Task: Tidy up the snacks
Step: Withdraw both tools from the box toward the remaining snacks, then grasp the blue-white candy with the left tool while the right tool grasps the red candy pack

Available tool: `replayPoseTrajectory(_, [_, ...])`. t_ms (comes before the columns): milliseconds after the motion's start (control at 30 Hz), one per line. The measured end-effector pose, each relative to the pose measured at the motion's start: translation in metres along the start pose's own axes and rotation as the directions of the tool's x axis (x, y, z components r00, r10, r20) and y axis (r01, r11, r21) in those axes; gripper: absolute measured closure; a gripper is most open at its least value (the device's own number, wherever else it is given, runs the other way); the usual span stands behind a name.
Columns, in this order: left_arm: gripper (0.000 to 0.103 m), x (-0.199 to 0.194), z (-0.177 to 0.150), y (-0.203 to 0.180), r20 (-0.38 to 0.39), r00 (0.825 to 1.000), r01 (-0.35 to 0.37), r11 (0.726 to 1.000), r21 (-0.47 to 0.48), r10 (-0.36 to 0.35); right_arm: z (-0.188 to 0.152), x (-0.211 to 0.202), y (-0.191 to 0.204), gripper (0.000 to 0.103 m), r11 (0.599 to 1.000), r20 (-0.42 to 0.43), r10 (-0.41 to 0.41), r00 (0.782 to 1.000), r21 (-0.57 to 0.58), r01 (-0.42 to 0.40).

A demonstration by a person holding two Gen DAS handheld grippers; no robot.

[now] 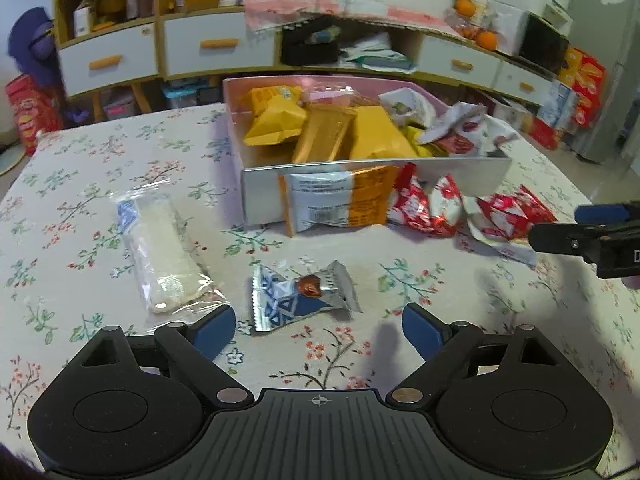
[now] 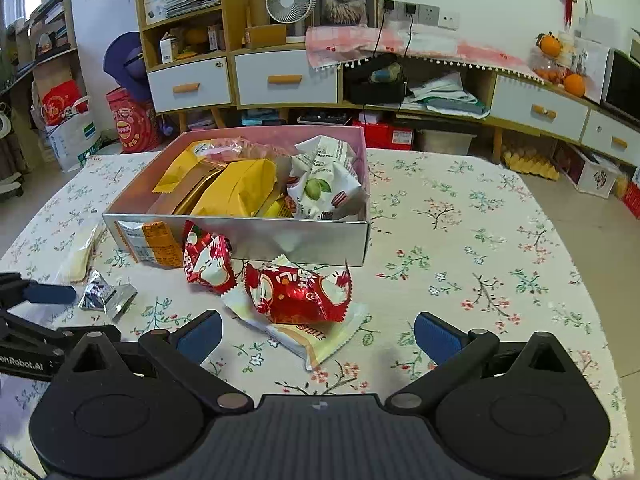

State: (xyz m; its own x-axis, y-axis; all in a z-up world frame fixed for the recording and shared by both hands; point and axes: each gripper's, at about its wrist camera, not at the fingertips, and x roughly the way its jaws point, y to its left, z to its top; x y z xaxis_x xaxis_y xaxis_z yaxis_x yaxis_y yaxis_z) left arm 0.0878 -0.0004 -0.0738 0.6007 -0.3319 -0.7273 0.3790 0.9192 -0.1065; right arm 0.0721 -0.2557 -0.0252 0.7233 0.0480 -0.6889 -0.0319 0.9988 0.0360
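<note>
A silver-sided box on the floral table holds yellow, orange and white snack packets. My left gripper is open just above the cloth, with a small silver-and-blue packet lying right ahead of its pads. A clear packet of white crackers lies to its left. My right gripper is also open, with nothing between its pads. Ahead of it a red packet rests on a cream packet. Another red packet and an orange-white one lean against the box front.
Each view catches the other gripper at its edge, one blue finger at the right and one finger at the left. Behind the table stand white-drawered cabinets and floor boxes. Bare cloth lies right of the box.
</note>
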Motion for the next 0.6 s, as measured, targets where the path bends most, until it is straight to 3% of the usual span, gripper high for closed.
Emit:
replayPoseTrajectory(300, [0.026,0.005,0.006,0.006,0.025,0.999,-0.019,0.997,-0.078,0.021,0.005,0.015,0.003,0.023,1.0,-0.011,0.007,1.0,0.025,-0.007])
replayPoseTrajectory(600, [0.052,0.005,0.009,0.003,0.023,0.999,-0.032,0.996,-0.085,0.034,0.007,0.025,0.008,0.034,1.0,-0.033,0.005,0.999,0.006,-0.005])
